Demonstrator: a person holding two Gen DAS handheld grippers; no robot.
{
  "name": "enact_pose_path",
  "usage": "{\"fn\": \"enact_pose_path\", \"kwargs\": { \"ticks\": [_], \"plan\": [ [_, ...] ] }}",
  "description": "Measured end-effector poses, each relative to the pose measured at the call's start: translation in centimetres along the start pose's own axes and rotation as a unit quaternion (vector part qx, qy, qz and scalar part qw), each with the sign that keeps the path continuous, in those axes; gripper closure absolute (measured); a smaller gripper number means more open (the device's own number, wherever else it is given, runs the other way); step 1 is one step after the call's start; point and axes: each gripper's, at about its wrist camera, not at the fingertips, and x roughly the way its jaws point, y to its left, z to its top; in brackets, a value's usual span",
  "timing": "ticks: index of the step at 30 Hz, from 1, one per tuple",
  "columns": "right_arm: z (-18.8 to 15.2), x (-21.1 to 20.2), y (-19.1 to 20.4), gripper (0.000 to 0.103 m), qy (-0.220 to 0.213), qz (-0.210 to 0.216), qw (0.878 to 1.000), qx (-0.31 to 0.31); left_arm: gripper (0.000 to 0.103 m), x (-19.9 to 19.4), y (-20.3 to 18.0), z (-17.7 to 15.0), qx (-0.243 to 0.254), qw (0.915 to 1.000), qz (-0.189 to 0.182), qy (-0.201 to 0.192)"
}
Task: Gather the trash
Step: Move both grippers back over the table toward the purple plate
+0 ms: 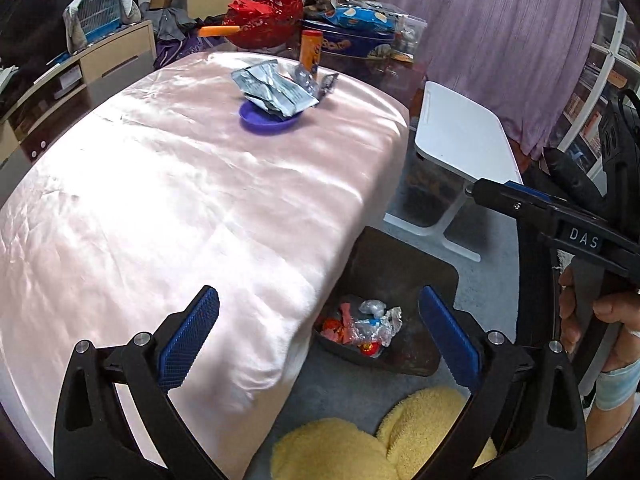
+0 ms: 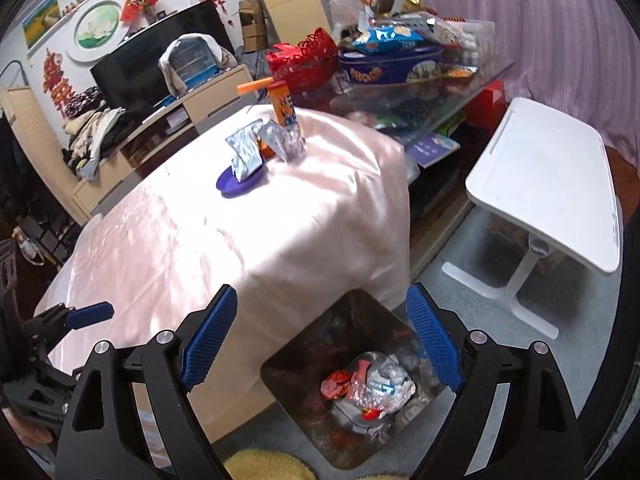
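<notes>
Right wrist: pink-clothed table (image 2: 224, 240), purple plate (image 2: 240, 180) (foil wrappers (image 2: 248, 152) atop), bin (image 2: 352, 384) below; both tongs wide, empty.

Left tongs (image 1: 318, 336) had black plastic arms with triangular cut-outs, silver round screws at the pivots and blue knurled pads (image 1: 188, 340). Right tongs (image 2: 320, 344) were built the same, their black body marked "DAS" in white letters. Right hand (image 1: 600, 320) showed bare skin, a light blue band at the wrist.

Pink-draped table (image 1: 168, 200) with purple dish (image 1: 266, 120)
</notes>
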Motion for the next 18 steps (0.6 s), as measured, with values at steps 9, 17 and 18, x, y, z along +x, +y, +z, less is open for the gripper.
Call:
{"fn": "enact_pose_path", "kwargs": {
  "ticks": [9,17,18],
  "plan": [
    [4.7,4.6,2.0,0.016,0.001,0.001,1.000,-0.023,0.008,2.4,4.8,4.8,-0.028,0.9992,0.026,-0.013],
    [8.9,9.5,2.8,0.017,-0.002,0.015,1.000,-0.022,0.016,6.2,6.9,9.7,-0.034,0.9988,0.032,-0.018],
    [9.4,10.0,3.0,0.018,-0.004,0.014,1.000,-0.023,0.019,6.7,7.1,10.2,-0.033,0.9988,0.031,-0.018]
  ]
}}
